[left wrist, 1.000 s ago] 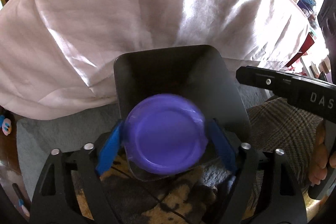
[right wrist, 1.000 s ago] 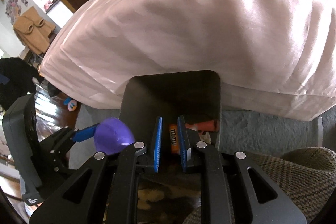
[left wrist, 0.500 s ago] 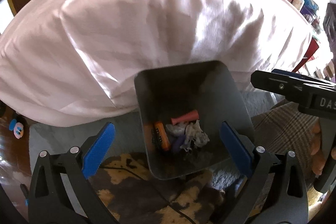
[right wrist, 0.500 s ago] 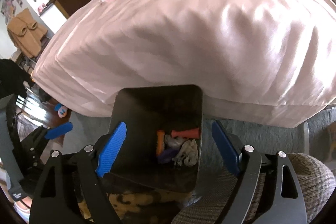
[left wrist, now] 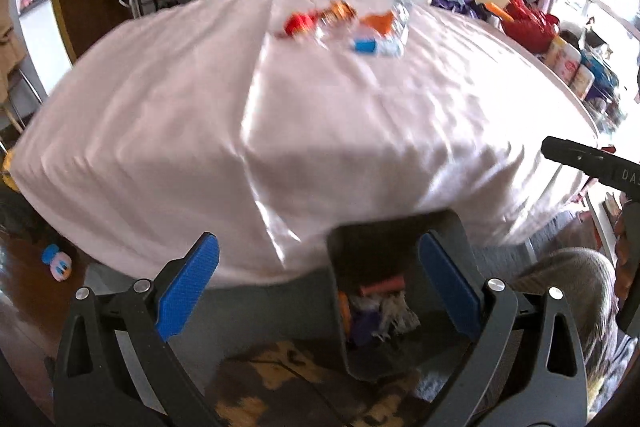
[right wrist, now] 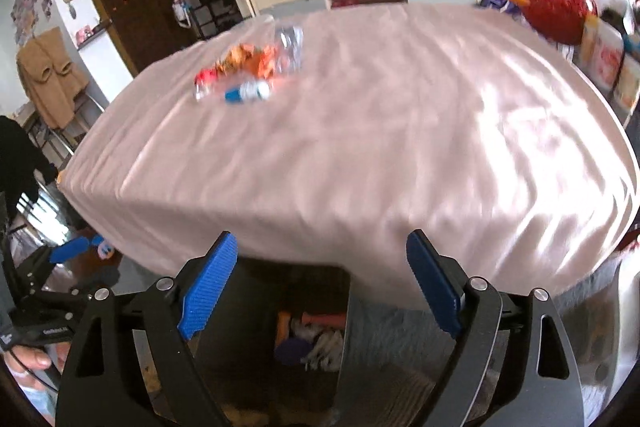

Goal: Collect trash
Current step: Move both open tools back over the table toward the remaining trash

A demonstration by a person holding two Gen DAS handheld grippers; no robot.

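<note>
Trash pile (left wrist: 352, 27) far on tablecloth; bin (left wrist: 452, 227) part-filled.

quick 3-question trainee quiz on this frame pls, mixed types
1. True or false: the left tongs hold a purple lid.
2. Where does the uncollected trash pile lie? A) on the floor B) on the far part of the cloth-covered table C) on the shelf
3. Fill in: the grey bin stands on the ____ below the table edge.

Key: 1 false, both tongs are open and empty; 2 B; 3 floor.

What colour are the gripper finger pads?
Blue, on the pads of both grippers; clearest in the right wrist view.
</note>
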